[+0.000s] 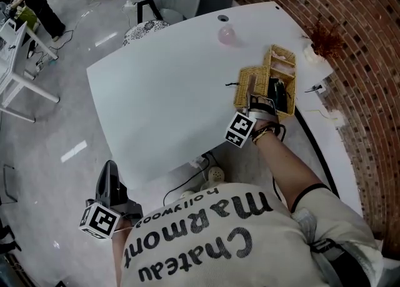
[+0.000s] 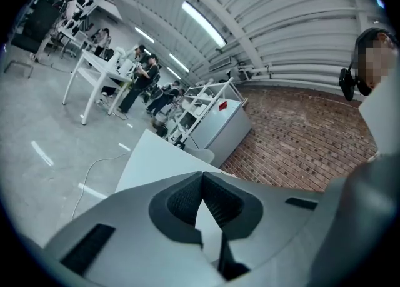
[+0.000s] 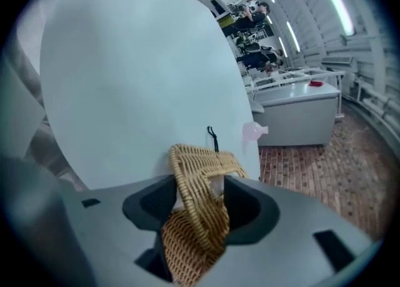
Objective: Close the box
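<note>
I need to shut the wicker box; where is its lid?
In the head view the lid is open beside the box near the table's right edge, its rim between the right gripper's open jaws.

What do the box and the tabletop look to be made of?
Box: woven wicker or rattan, tan and unpainted; the interlaced strands show in the right gripper view. Tabletop: smooth white board, probably laminate or painted; faint sheen, no grain.

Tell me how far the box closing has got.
Done: nothing yet; the wicker box stands open. In hand: the right gripper has its jaws wide around the raised lid. Remaining: swing the lid down onto the box. The left gripper hangs idle off the table.
</note>
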### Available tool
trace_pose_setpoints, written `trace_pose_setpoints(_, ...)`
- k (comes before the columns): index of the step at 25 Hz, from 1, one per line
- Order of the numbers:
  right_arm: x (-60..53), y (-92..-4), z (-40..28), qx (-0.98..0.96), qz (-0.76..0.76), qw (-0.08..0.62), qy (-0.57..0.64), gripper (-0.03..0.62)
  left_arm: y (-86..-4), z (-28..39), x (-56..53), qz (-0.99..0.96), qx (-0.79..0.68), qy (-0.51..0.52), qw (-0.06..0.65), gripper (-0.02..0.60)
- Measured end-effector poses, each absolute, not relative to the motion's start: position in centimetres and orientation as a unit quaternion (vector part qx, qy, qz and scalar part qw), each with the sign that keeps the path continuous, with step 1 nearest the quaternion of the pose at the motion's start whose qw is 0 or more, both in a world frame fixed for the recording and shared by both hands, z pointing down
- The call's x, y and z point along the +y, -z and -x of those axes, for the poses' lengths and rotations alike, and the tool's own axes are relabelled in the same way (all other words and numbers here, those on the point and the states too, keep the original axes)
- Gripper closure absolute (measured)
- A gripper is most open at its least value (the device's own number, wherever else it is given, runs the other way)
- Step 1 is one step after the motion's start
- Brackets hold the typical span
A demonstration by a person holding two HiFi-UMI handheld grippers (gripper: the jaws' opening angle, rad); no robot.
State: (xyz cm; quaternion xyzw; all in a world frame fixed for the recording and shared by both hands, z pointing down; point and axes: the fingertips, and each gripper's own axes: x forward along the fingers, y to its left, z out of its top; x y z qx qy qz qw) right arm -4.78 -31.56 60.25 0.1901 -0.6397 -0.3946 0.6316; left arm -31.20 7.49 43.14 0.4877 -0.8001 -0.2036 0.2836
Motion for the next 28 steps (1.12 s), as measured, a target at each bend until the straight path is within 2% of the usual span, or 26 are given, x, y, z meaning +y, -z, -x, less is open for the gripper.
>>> trace_pose_setpoints(5, -31.4, -59.8, 5.3, -0.657, -0.213, 0.610, 0.388, 0.413, -43.0, 31.6, 7.6, -0.488, -0.801, 0.202, 0.282, 0.580)
trace_pose_setpoints(28, -31.3, -53.3, 5.9, -0.816, -0.327, 0.464, 0.107, 0.391, -41.3, 32.3, 5.6, -0.516, -0.789, 0.197, 0.269, 0.580)
